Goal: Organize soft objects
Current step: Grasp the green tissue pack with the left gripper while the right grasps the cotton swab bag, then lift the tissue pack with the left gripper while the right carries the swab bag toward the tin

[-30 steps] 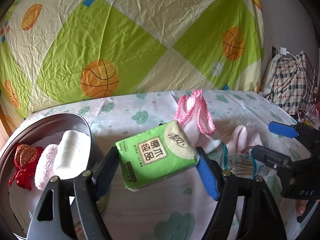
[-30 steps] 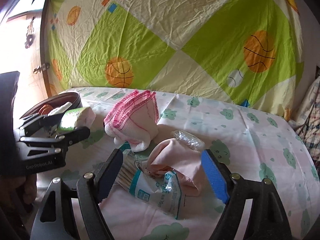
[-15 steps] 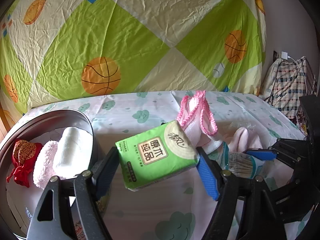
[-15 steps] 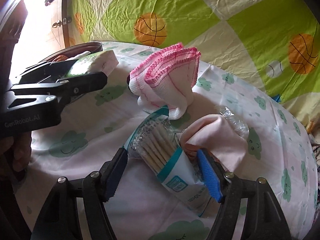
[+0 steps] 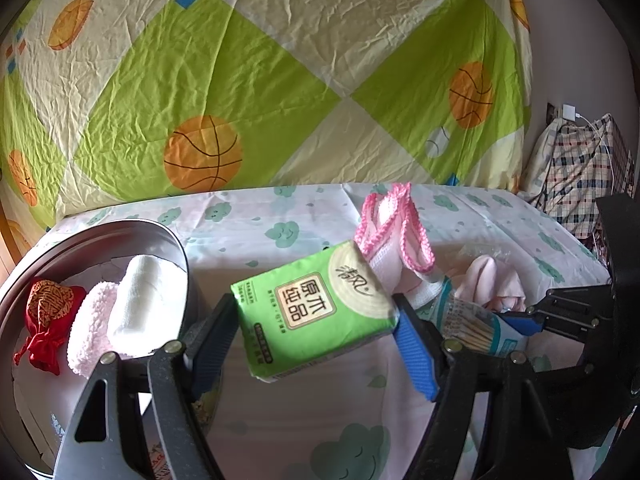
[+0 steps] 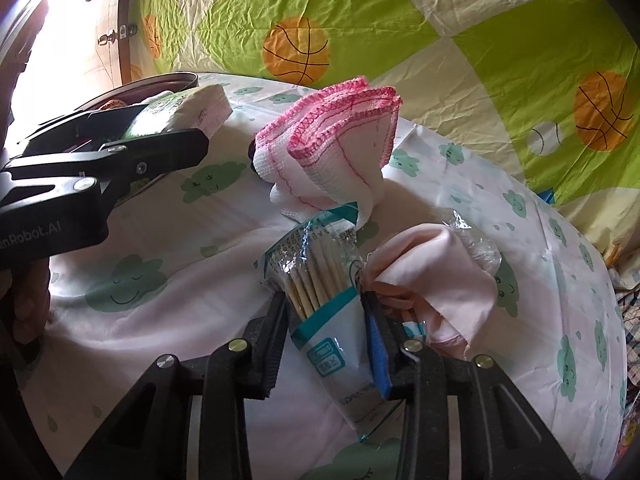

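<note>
My left gripper [image 5: 312, 314] is shut on a green tissue pack [image 5: 316, 308] and holds it above the table, beside a round metal tin [image 5: 176, 240]. In the right wrist view this gripper [image 6: 160, 128] and its tissue pack [image 6: 188, 108] sit at the left. My right gripper [image 6: 325, 304] is low over the table. Its jaws are closing, and both pads touch a bag of cotton swabs [image 6: 320, 276] between them. A pale pink cloth [image 6: 432, 272] lies against the right finger. A white cloth with pink edging [image 6: 340, 148] stands behind the bag.
The tin holds a red pouch [image 5: 48, 312], a fluffy pink item [image 5: 90, 332] and a white roll [image 5: 148, 300]. Crumpled clear plastic [image 6: 476, 240] lies by the pink cloth. A plaid bag [image 5: 580, 176] leans at the far right. A patterned sheet hangs behind the table.
My right gripper has come down and rolled over the swab bag, and its jaws have narrowed onto it. The left gripper has kept still with the tissue pack.
</note>
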A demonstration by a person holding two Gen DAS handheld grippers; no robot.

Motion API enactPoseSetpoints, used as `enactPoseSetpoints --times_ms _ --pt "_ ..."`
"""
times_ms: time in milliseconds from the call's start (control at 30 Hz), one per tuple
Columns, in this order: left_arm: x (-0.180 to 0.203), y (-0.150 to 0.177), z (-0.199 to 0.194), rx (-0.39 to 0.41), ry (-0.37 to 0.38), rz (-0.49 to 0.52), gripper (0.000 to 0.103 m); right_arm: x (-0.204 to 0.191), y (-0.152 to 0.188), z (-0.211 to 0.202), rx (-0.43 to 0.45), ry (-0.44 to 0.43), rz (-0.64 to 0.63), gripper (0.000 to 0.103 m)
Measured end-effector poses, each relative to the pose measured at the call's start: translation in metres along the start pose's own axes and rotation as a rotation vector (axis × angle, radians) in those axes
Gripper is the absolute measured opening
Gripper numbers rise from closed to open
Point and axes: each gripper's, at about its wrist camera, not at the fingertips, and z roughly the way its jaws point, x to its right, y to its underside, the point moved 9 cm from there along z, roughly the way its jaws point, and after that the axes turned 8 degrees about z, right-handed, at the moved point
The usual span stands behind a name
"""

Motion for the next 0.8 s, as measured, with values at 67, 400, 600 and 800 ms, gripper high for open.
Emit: enactPoseSetpoints --times_ms 67,400,600,800 --pt "0.000 -0.001 0.000 0.004 -0.001 -0.001 0.076 0.001 -0.001 -0.001 0.005 -0.001 0.009 0.036" --pt "-0.002 -0.002 -0.004 0.025 -0.007 -0.001 0.076 0.015 -0.011 -0.026 0.136 0.022 0.077 0.031" --pt "-0.001 -0.002 -0.004 0.028 -0.008 -0.002 0.076 0.022 -0.018 -0.047 0.246 0.039 0.123 0.031" --pt "-0.003 -0.003 -0.006 0.039 -0.011 -0.007 0.076 0.023 -0.028 -0.066 0.365 0.012 0.204 0.031"
